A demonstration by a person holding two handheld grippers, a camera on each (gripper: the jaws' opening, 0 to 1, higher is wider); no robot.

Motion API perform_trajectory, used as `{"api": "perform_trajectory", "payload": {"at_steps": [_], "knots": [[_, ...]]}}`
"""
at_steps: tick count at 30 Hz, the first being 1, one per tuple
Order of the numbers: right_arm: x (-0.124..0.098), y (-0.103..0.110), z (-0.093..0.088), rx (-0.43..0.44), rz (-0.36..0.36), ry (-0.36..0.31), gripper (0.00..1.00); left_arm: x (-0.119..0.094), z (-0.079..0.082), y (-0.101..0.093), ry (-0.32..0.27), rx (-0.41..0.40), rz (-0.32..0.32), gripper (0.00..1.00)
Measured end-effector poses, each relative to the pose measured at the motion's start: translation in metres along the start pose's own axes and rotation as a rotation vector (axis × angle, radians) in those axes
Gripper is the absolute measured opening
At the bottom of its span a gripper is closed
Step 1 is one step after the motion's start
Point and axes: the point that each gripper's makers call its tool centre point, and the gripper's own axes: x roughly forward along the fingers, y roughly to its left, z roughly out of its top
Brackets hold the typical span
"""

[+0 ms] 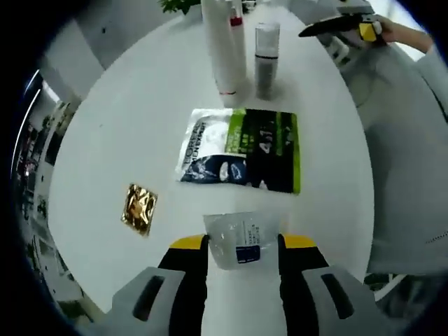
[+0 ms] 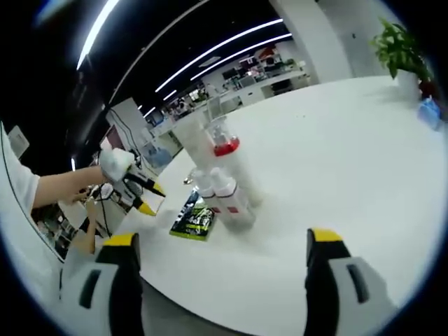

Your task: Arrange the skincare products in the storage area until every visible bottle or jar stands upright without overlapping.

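Left gripper [image 1: 241,246] clamps a small clear plastic sachet [image 1: 240,241] just below the green-and-black pouch [image 1: 241,149]; right gripper [image 2: 220,255] hangs open. Best set the sachet down beside that pouch, not overlapping.
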Motion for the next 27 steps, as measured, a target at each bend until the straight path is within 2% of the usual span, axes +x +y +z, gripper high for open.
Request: {"api": "perform_trajectory", "payload": {"at_steps": [4, 17, 24, 27], "knots": [[0.000, -0.001, -0.001, 0.002, -0.003, 0.001, 0.99, 0.007, -0.001, -0.006, 0.018, 0.028, -0.023, 0.37], [0.000, -0.003, -0.003, 0.009, -0.013, 0.009, 0.99, 0.028, 0.004, -0.017, 0.013, 0.081, -0.068, 0.37], [0.001, -0.004, -0.004, 0.011, -0.015, 0.013, 0.99, 0.033, 0.003, -0.018, 0.007, 0.066, -0.066, 0.37], [0.001, -0.004, -0.004, 0.013, -0.014, 0.014, 0.99, 0.032, 0.004, -0.018, -0.017, 0.054, -0.066, 0.37]]}}
